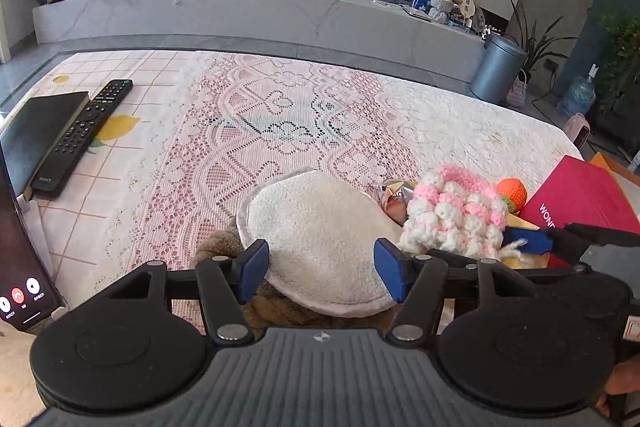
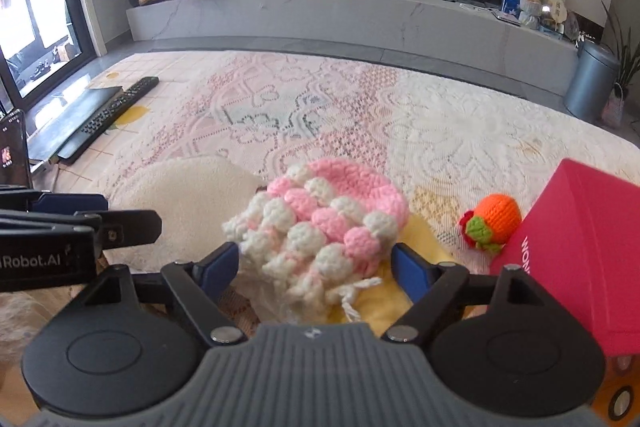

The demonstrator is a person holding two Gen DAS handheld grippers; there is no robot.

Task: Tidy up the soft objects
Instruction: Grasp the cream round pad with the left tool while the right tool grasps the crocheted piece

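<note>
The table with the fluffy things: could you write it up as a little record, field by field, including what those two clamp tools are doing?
surface: table under a pink and white lace cloth
left gripper: open, jaws either side of the cream fleece pad
right gripper: open, jaws either side of the pink and white crochet piece
other soft item: orange crochet fruit, beside the red box
far left: remote control, black book

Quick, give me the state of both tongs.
Left tongs: open, straddling the white fleece pad.
Right tongs: open, around the pink-and-white crochet piece.
</note>
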